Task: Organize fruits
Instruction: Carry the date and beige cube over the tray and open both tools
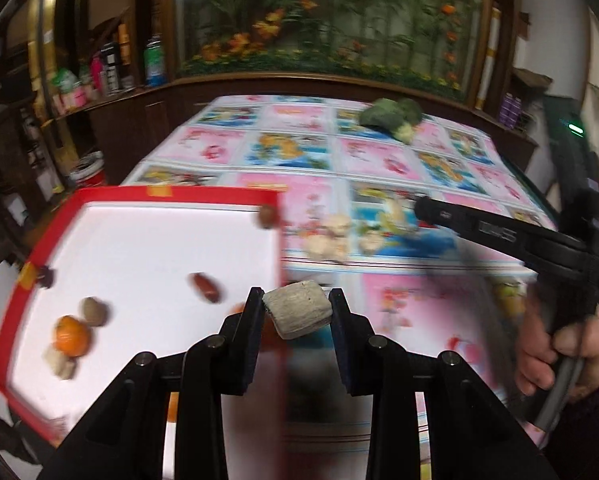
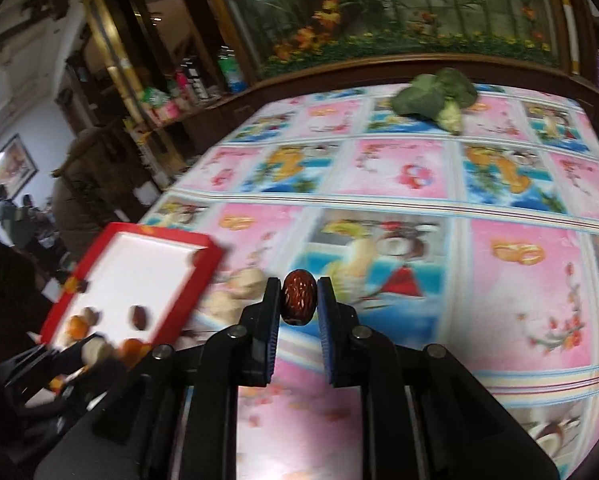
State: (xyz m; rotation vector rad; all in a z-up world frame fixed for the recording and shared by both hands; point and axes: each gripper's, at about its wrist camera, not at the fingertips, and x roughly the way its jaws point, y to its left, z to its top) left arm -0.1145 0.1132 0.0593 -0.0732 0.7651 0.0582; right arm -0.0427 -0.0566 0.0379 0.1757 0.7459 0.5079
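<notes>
Black left hand-held gripper [image 1: 296,312] pinches pale chunk [image 1: 298,311]; right hand-held gripper [image 2: 298,298] clamps red date [image 2: 298,298].

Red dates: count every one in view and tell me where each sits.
3. One red date is held in the right gripper's jaws; one lies mid-tray; a blurry one sits at the red tray's far corner. Others may be hidden.

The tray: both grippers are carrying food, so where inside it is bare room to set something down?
The red tray is bare across its white middle and far left, between the date and the far rim. Its near-left corner is crowded: orange, walnut and a pale piece touch or nearly touch.
</notes>
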